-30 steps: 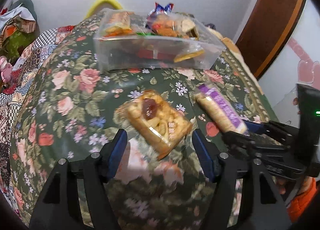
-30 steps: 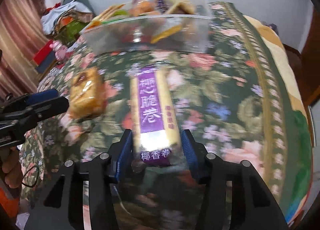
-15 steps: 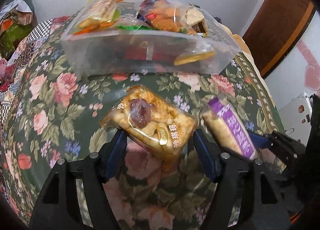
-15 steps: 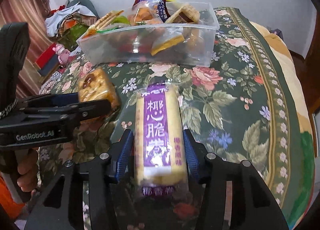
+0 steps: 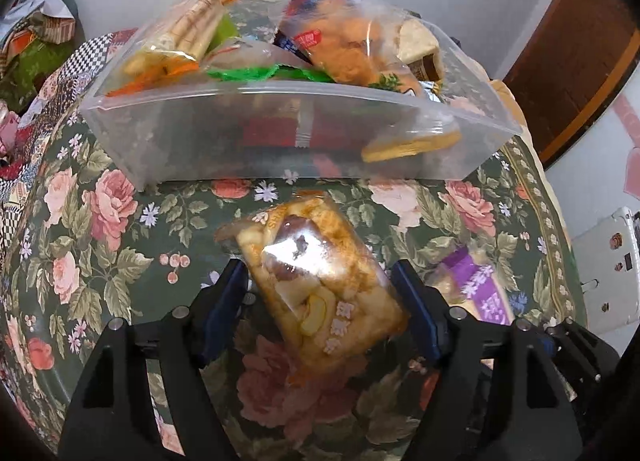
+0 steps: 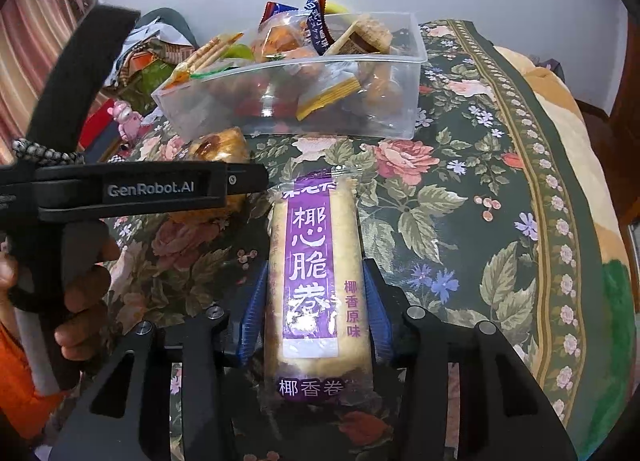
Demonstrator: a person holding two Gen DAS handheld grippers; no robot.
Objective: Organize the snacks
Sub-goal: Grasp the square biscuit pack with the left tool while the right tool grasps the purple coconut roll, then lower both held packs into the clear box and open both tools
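My left gripper (image 5: 320,301) is shut on a clear-wrapped pastry snack with a dark date on top (image 5: 316,281) and holds it above the floral cloth, just in front of the clear plastic bin (image 5: 280,141). My right gripper (image 6: 314,309) is shut on a long purple-labelled coconut roll pack (image 6: 314,273), also raised and pointing at the bin (image 6: 360,117). The bin is heaped with several wrapped snacks. The purple pack shows at the right of the left wrist view (image 5: 476,289). The left gripper's body (image 6: 132,189) crosses the left of the right wrist view.
A green rose-patterned cloth (image 6: 480,221) covers the table; its right edge drops off near a brown door (image 5: 572,45). Clutter of cloths and boxes (image 6: 136,61) lies beyond the table's left side. A white wall is behind the bin.
Both grippers closed on their snacks, lifted them off the cloth and moved forward toward the bin, which now looms larger in both views.
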